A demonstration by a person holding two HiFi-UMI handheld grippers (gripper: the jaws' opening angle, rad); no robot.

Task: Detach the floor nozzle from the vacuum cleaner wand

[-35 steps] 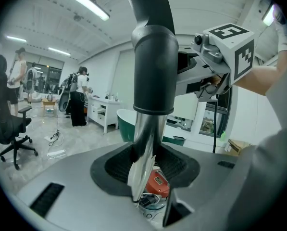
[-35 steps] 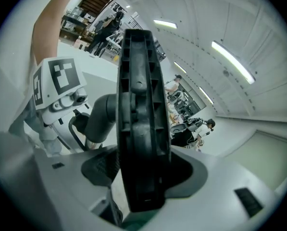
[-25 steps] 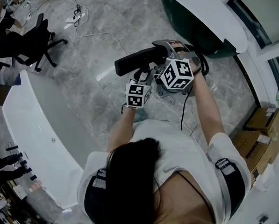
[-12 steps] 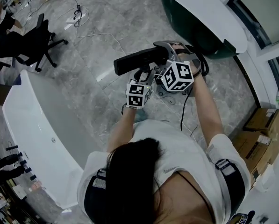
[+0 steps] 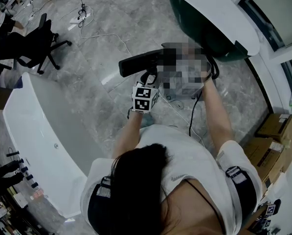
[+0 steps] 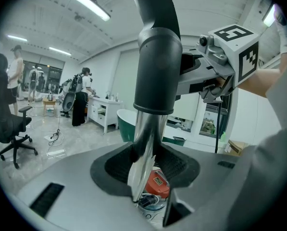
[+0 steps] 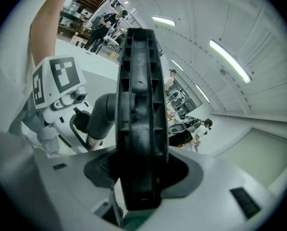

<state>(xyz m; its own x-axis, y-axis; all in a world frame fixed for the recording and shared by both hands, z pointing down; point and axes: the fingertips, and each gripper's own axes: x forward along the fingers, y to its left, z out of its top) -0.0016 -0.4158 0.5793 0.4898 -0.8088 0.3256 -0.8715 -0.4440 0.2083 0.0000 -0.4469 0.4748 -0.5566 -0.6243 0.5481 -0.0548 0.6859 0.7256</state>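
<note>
The black floor nozzle (image 5: 141, 62) is held up at chest height over the marble floor. In the right gripper view the nozzle (image 7: 139, 105) stands on edge between the jaws, and my right gripper (image 7: 141, 177) is shut on it. In the left gripper view the shiny metal wand (image 6: 145, 143) runs up into the nozzle's black collar (image 6: 158, 71). My left gripper (image 6: 145, 174) is shut on that tube just under the collar. The left gripper's marker cube (image 5: 145, 98) shows in the head view; a blurred patch covers the right gripper there.
A white bathtub (image 5: 43, 131) lies at the left and a green tub with a white rim (image 5: 209, 13) at the top right. An office chair (image 5: 35, 45), floor cables (image 5: 84, 21) and cardboard boxes (image 5: 273, 141) stand around. People stand far back.
</note>
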